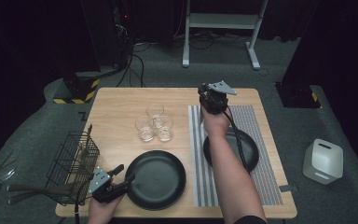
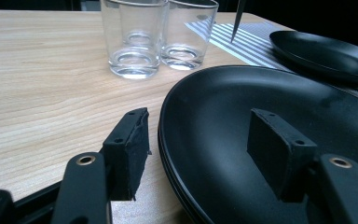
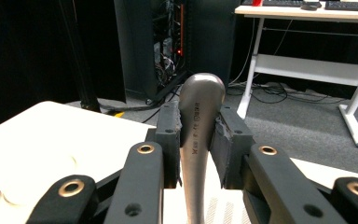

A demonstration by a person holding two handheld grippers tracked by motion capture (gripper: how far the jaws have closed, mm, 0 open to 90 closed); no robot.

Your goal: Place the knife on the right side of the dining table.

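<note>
The right claw (image 3: pixel 197 140), upper centre of the high view, was clenched on a metal utensil handle (image 3: pixel 199 116), apparently carrying it toward a setting. The left claw (image 2: pixel 198 149) stood released astride the large black plate (image 1: pixel 161 179) rim, low centre; gripping came next. The striped mat (image 1: pixel 198 140) beside it offered room.

The left hand-held gripper (image 1: pixel 119 176) sits low at the near edge of the surface, close to its near left corner, with the left hand (image 1: pixel 103 205) gripping it from below the edge. Its jaws stand wide apart and point toward the far right. The right forearm stretches from the near edge toward the far edge. There the right hand (image 1: pixel 214 122) holds the right hand-held gripper (image 3: pixel 199 135) raised, jaws clamped on a metal handle (image 3: pixel 199 121).
</note>
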